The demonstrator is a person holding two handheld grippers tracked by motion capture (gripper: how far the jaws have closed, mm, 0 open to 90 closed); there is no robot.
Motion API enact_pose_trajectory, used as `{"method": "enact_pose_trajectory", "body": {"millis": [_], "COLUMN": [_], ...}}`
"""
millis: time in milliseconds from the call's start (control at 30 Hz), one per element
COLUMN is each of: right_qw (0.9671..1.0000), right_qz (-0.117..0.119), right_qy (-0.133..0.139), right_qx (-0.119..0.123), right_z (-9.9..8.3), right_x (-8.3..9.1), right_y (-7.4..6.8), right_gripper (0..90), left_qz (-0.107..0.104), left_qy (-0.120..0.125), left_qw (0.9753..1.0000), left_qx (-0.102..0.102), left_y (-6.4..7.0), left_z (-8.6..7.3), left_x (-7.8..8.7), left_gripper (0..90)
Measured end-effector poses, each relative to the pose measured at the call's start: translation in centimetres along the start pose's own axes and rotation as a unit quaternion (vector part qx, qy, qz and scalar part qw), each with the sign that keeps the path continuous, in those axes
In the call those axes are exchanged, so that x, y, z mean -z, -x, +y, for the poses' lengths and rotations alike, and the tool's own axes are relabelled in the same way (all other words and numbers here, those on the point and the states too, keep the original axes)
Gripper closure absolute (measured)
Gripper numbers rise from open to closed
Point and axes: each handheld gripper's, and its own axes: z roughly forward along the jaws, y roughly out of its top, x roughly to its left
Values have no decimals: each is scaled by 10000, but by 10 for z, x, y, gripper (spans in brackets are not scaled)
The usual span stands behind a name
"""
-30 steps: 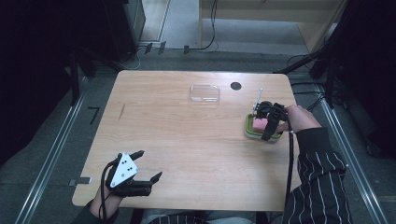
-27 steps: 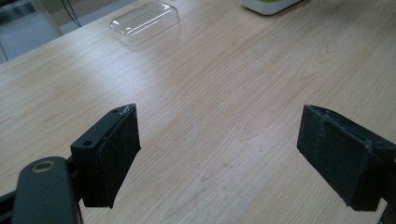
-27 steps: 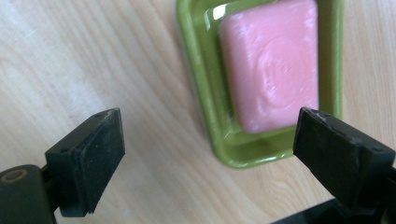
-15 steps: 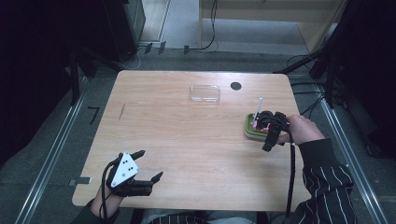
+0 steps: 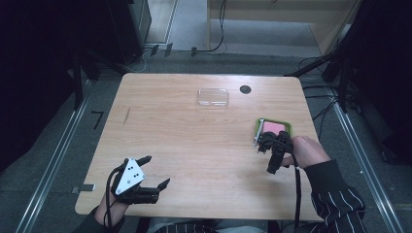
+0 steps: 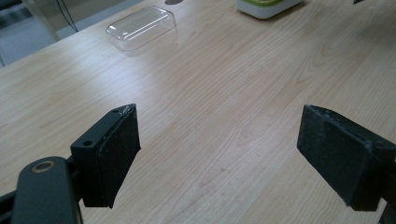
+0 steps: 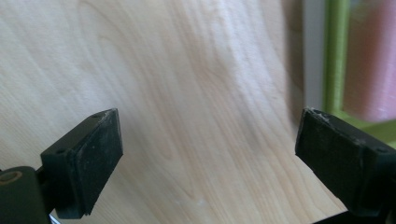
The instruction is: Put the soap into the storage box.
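A white container with a green rim (image 5: 289, 127) stands on the right side of the table, with something pink (image 5: 273, 127) inside. My right gripper (image 5: 274, 144) hovers at its near edge and points down at the bare wood. Its jaws are open with nothing between them (image 7: 210, 140), and the green rim (image 7: 334, 56) and pink content (image 7: 371, 60) lie off to one side. My left gripper (image 5: 154, 171) rests at the near left of the table, open and empty (image 6: 217, 140). From there the container (image 6: 266, 7) lies far ahead.
A clear plastic lid (image 5: 213, 96) lies at the far middle of the wooden table (image 5: 194, 136), with a small black disc (image 5: 245, 89) to its right. The lid (image 6: 142, 25) also lies far ahead of the left jaws. Dark floor and rails surround the table.
My right gripper has drawn back from above the container toward the near side and now hangs over bare wood beside it. The left gripper has stayed put.
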Motion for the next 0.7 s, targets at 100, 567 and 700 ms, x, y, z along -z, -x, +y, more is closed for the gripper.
{"method": "enact_pose_trajectory", "body": {"millis": [100, 567, 700], "right_qw": [10000, 9994, 9995], "right_qz": [18, -35, -2], "right_qy": [12, 281, 264], "right_qx": [50, 203, 174], "right_z": [1, -7, -11], "right_x": [-1, -9, -15], "right_y": [-7, -42, -46], "right_gripper": [81, 101, 110], "left_qz": [-10, -40, -34], "left_qy": [4, 7, 12], "left_qw": [10000, 10000, 10000], "left_qx": [-6, -25, -11], "left_y": [0, 0, 0], "left_z": [0, 1, 1], "left_x": [0, -1, -2], "left_gripper": [140, 140, 140]}}
